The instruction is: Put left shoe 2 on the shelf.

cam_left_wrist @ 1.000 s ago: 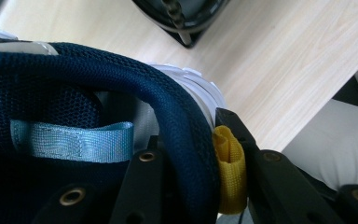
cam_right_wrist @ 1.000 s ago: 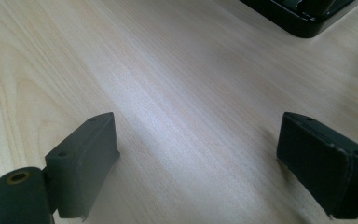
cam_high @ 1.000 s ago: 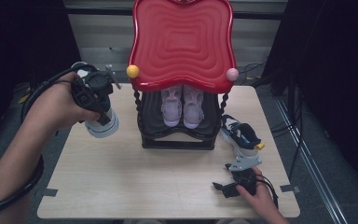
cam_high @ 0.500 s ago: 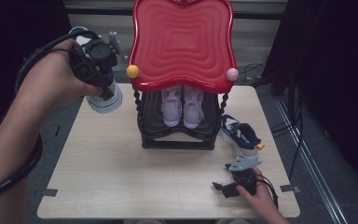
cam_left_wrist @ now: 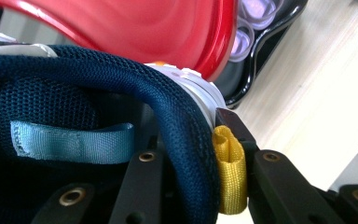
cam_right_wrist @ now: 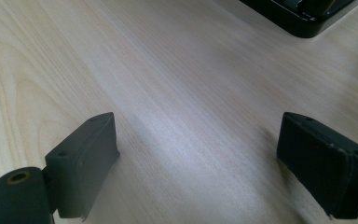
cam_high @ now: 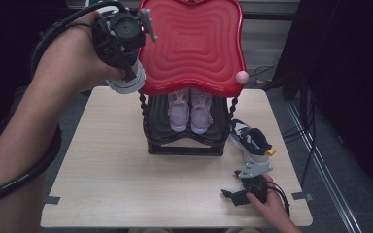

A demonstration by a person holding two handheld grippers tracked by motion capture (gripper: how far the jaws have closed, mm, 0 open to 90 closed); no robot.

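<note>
The navy mesh shoe (cam_left_wrist: 121, 93) hangs heel-up in the left gripper (cam_high: 121, 43), its long axis running down toward its white sole, beside the glossy, rippled red shelf top (cam_high: 194, 43). The jaws pinch the padded collar by a yellow webbing loop (cam_left_wrist: 230, 172). 2 pale lilac shoes (cam_high: 190, 109) sit on the black lower tier. The right gripper (cam_right_wrist: 200, 154) rests on the pale wood table (cam_high: 126, 184), jaws spread, nothing between them.

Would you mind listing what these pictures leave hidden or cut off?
- High view: most of the navy shoe sits behind the left hand-held gripper and the hand.
- High view: the red top hides the heels of the pale shoes.
- Left hand-held gripper view: the navy shoe's toe is cut off by the frame edge.
</note>
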